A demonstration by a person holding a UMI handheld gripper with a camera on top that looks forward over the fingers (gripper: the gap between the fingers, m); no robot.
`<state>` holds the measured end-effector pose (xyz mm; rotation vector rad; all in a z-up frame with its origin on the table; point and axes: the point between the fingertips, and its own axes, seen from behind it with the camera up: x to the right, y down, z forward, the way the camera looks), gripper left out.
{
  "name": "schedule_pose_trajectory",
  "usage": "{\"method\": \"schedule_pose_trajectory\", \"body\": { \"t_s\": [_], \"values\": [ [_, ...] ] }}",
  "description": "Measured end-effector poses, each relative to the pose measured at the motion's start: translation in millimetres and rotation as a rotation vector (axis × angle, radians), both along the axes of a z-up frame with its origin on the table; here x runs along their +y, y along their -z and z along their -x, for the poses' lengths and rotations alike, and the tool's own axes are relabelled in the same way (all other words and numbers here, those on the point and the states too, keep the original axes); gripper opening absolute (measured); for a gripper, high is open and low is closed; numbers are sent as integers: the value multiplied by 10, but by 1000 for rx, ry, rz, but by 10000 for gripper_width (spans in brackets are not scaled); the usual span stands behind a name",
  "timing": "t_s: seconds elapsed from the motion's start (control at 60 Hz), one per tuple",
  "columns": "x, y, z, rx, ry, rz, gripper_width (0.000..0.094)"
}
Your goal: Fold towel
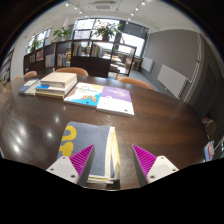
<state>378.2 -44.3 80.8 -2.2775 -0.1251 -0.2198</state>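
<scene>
I hold the gripper [107, 160] wide open over the table's [40, 125] near edge, the folded towel [92, 148] lying between its fingers, untouched. Closing here, I'd likely pinch several layers and drag the fold apart.

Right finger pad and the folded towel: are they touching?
Apart. The gripper view shows bare table between the folded towel and the right finger's pad; the gripper is open, the towel lying between its fingers.
</scene>
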Motion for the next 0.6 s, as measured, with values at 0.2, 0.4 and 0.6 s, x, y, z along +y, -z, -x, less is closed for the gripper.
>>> {"method": "schedule_pose_trajectory", "body": {
  "t_s": [0.2, 0.4, 0.6],
  "values": [
    [-300, -972, 314, 66, 6, -142, 792],
    [-922, -1614, 776, 128, -19, -235, 789],
    [-1626, -1710, 1092, 151, -16, -257, 794]
  ]
}}
